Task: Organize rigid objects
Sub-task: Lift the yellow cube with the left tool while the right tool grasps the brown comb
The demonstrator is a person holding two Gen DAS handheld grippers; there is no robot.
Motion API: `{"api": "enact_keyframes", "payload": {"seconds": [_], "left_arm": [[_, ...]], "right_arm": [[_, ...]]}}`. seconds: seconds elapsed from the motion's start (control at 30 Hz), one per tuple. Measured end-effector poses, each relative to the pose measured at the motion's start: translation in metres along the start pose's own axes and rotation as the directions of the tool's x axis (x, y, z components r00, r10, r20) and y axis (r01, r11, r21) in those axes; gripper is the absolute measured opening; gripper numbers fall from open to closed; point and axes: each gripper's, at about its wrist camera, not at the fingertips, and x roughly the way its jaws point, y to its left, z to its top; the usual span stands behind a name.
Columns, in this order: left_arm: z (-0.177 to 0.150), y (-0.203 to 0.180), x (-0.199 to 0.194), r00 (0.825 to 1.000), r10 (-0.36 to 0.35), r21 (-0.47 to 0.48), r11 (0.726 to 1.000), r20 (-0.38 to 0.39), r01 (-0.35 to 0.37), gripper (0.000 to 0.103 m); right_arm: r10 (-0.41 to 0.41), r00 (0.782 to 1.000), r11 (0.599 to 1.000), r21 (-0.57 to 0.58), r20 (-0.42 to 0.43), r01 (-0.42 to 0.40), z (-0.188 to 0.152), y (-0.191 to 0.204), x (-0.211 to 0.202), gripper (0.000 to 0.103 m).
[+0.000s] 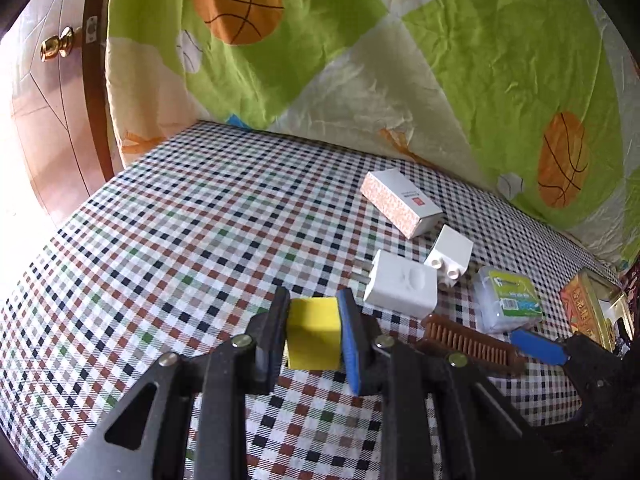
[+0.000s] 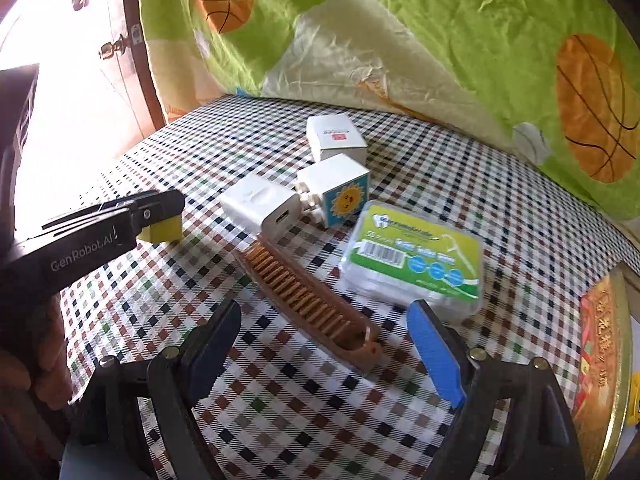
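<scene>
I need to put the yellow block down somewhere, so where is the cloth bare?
Bare checked tablecloth spreads from the white charger toward the door. It is crowded around the comb, floss pick box and gold tin.

"GenRobot.AI" reads in pale letters along the black side of the left tool [image 2: 160,216]. The floss box [image 2: 416,256] has a green label with a barcode, its small print too blurred to read. The gold tin [image 2: 604,360] shows gold characters on red, not legible. The white carton [image 2: 334,136] bears a small red mark and unreadable print.
</scene>
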Motion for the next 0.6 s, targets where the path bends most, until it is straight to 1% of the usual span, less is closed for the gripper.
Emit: {"api": "enact_keyframes", "payload": {"seconds": [0.03, 0.1, 0.13, 0.2, 0.23, 0.3, 0.4, 0.47, 0.5, 0.53, 0.6], "left_arm": [[0.000, 0.000, 0.000, 1.000, -0.001, 0.002, 1.000, 0.000, 0.001, 0.023], [0.001, -0.001, -0.001, 1.000, 0.001, 0.007, 1.000, 0.000, -0.001, 0.023], [0.001, -0.001, -0.001, 1.000, 0.000, 0.009, 1.000, 0.000, 0.000, 0.023], [0.001, 0.000, -0.002, 1.000, 0.002, 0.008, 1.000, -0.001, -0.002, 0.023], [0.001, 0.000, -0.002, 1.000, 0.004, 0.005, 1.000, 0.001, -0.004, 0.023], [0.000, 0.002, -0.004, 1.000, 0.007, -0.004, 1.000, 0.005, -0.007, 0.023], [0.000, 0.005, -0.006, 1.000, 0.008, -0.015, 1.000, 0.007, -0.008, 0.023], [0.000, 0.005, -0.007, 1.000, 0.013, -0.015, 1.000, 0.008, -0.013, 0.023], [0.000, 0.005, -0.007, 1.000, 0.017, -0.014, 1.000, 0.010, -0.016, 0.023], [0.000, 0.005, -0.007, 1.000, 0.020, -0.014, 1.000, 0.011, -0.020, 0.023], [-0.001, 0.005, -0.010, 0.999, 0.029, -0.010, 1.000, 0.017, -0.029, 0.023]], "right_arm": [[-0.013, 1.000, 1.000, -0.019, 0.008, 0.013, -0.001, 0.004, -0.002, 0.060], [0.028, 0.999, 0.999, -0.046, 0.015, -0.027, -0.006, 0.011, -0.008, 0.039], [0.029, 0.999, 0.998, -0.058, 0.018, -0.028, -0.010, 0.015, -0.011, 0.036], [0.078, 0.997, 0.996, -0.054, 0.020, -0.077, -0.016, 0.017, -0.017, 0.030], [0.104, 0.994, 0.994, -0.037, 0.021, -0.103, -0.020, 0.017, -0.019, 0.029], [0.123, 0.992, 0.992, -0.020, 0.023, -0.123, -0.024, 0.016, -0.022, 0.027], [0.126, 0.992, 0.992, -0.024, 0.030, -0.126, -0.024, 0.016, -0.023, 0.027], [0.123, 0.992, 0.992, -0.017, 0.030, -0.122, -0.022, 0.016, -0.023, 0.030], [0.108, 0.994, 0.994, -0.022, 0.026, -0.107, -0.021, 0.017, -0.022, 0.038], [0.102, 0.994, 0.994, -0.028, 0.025, -0.101, -0.020, 0.019, -0.021, 0.051], [0.091, 0.995, 0.995, -0.036, 0.045, -0.090, -0.014, 0.022, -0.019, 0.068]]}}
